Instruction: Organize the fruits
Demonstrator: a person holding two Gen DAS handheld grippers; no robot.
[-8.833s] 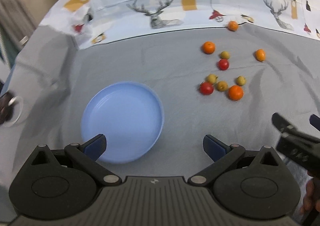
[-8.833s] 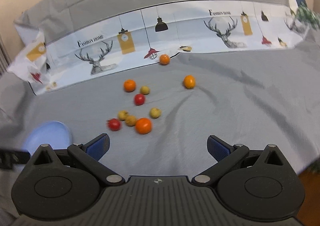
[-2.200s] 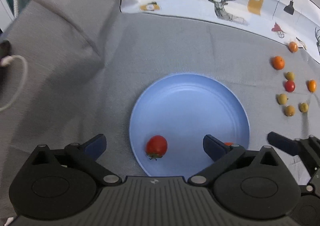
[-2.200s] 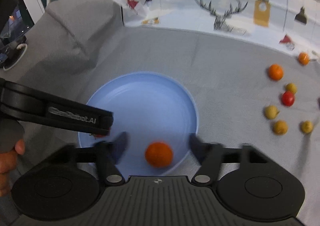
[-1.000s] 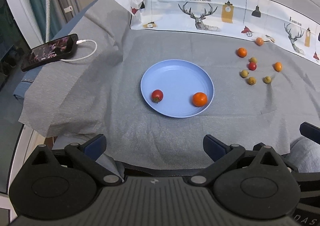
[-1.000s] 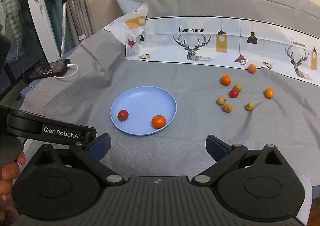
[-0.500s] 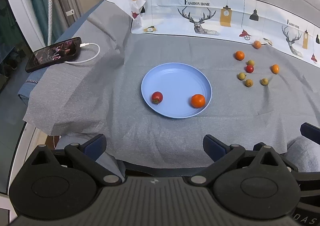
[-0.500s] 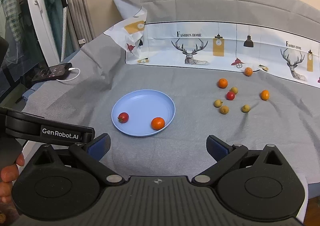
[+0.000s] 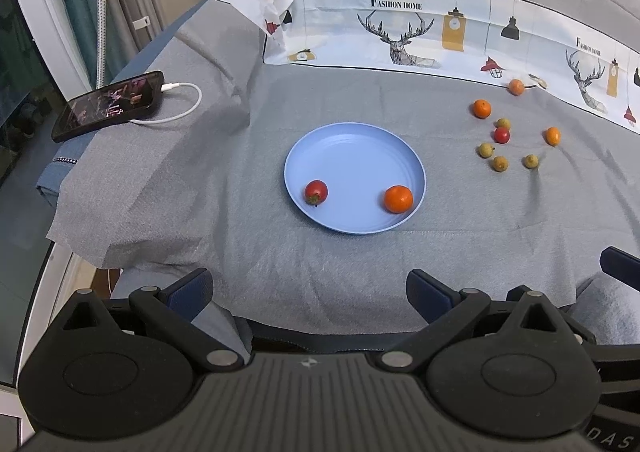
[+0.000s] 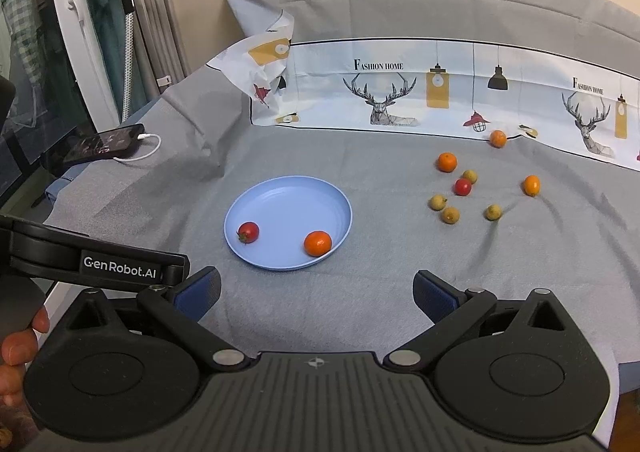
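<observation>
Your left gripper [image 9: 308, 290] and right gripper [image 10: 316, 286] both hang above the near edge of the grey cloth [image 9: 360, 260], jaws spread wide with nothing between them. Ahead sits the round pale-blue plate [image 9: 352, 144], holding a small red tomato [image 9: 316, 191] at its left and an orange mandarin [image 9: 398, 199] at its right. The remaining loose fruits [image 9: 500, 134] lie scattered well apart to the plate's right.

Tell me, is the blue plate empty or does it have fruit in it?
Not empty. The blue plate holds two fruits: a red tomato and an orange, apart near its front edge.
</observation>
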